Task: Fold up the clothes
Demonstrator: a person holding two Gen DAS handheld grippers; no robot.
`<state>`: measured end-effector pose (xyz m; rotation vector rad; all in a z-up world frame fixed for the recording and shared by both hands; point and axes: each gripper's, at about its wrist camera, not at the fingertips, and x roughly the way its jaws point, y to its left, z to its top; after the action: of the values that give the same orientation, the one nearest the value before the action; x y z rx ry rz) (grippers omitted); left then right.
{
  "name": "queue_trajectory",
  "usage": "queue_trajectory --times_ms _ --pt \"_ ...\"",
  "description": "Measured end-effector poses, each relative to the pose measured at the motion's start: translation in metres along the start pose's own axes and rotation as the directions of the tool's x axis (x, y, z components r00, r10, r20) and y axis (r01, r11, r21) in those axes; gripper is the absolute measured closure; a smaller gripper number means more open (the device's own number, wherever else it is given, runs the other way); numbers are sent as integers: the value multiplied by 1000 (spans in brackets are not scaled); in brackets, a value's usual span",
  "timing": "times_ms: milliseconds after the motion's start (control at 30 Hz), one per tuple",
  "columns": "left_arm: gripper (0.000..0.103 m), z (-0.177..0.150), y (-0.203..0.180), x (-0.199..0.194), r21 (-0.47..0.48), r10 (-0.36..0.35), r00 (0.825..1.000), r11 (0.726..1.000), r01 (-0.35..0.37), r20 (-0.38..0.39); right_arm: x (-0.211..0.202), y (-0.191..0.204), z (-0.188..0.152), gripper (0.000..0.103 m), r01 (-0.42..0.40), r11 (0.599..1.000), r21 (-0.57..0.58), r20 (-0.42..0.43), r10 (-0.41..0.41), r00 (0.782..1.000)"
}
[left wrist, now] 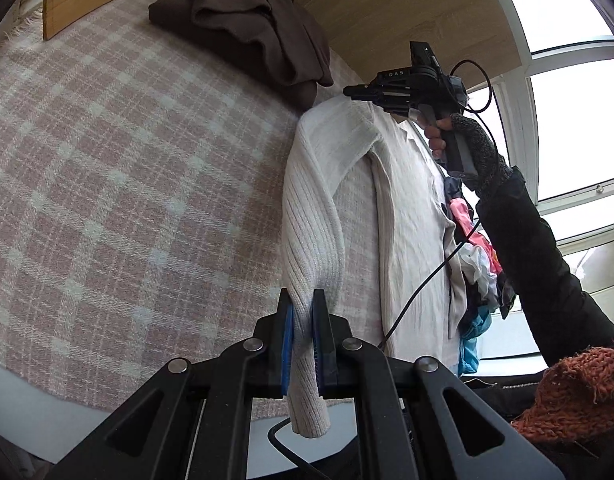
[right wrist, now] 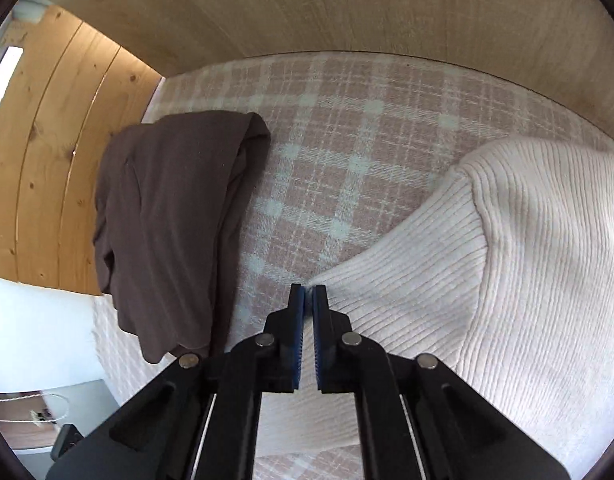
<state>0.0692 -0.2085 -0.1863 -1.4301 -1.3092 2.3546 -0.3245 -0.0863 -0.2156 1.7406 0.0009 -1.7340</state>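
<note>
Cream ribbed sweater (left wrist: pixel 313 216) lies on the pink plaid blanket (left wrist: pixel 119 168), near its right side. Left gripper (left wrist: pixel 303 320) has its jaws clamped on a bunched sleeve of the sweater, cuff hanging below the pads. Right gripper (right wrist: pixel 308 300) points down at the sweater's edge, jaws together, pinching a bit of the knit at the tips. Folded brown garment (right wrist: pixel 167 216) sits apart by the wooden headboard (right wrist: pixel 47 160). Pile of colourful clothes (left wrist: pixel 475 264) lies beyond the sweater.

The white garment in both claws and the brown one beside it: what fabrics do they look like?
White garment: a ribbed knit, probably cotton or wool blend, with raised parallel ridges and a matte look. Brown garment: a smooth, thin jersey-like fabric in soft, limp folds with no visible weave.
</note>
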Motion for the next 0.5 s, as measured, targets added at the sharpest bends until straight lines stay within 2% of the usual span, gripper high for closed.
queue_trajectory --times_ms 100,200,300,433,500 --pt "95 2 9 2 -24 -10 1000 1000 10 -2 -9 -10 4 99 -35 999 39 55 33 998" --pt "88 5 37 5 -86 95 995 992 -95 -10 -2 -15 7 98 -49 997 58 5 48 999" --pt "88 0 65 -8 -187 171 985 968 -168 1 -3 -8 7 97 -49 998 25 -15 50 999" --pt "87 -15 38 -26 -108 228 973 968 -225 23 0 1 -4 91 -4 1000 -21 -79 3 997" --pt "77 -23 15 -21 -41 248 969 968 -248 14 3 8 -9 83 25 998 -50 -97 -29 995"
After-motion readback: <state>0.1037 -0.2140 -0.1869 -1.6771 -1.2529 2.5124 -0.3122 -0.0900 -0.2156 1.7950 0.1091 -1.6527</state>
